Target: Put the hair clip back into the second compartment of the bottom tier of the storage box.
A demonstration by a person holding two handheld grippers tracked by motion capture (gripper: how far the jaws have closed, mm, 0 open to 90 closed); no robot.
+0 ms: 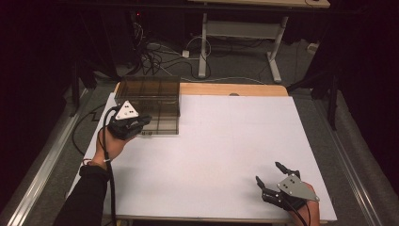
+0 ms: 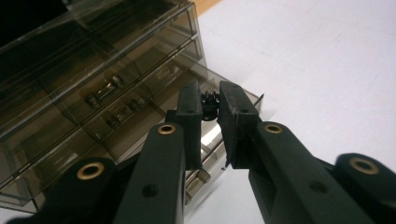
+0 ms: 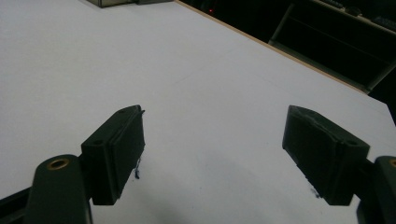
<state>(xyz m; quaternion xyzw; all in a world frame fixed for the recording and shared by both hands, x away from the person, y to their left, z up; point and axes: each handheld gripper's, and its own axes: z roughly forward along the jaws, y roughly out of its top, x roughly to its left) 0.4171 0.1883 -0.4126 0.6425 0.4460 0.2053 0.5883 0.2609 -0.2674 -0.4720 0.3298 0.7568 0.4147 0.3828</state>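
Note:
A smoky see-through drawer cabinet point(image 1: 148, 92) stands at the table's far left corner, with its lowest drawer point(image 1: 162, 125) drawn out toward me. My left gripper point(image 1: 141, 123) is at the front of that drawer, held from below by a hand in a dark sleeve. In the left gripper view its jaws point(image 2: 210, 100) stand close together, shut on the drawer's small black knob point(image 2: 208, 106). Other drawers point(image 2: 107, 91) show small handles. At the front right, my right gripper point(image 1: 267, 172) rests low over the white sheet, and in its own view it point(image 3: 215, 116) is wide open with nothing between the pads.
A white sheet point(image 1: 226, 141) covers the wooden table point(image 1: 235, 89). Behind the table are cables point(image 1: 155, 56) on the floor and the legs of another desk point(image 1: 203, 47). A metal rail point(image 1: 42, 165) runs along the left side.

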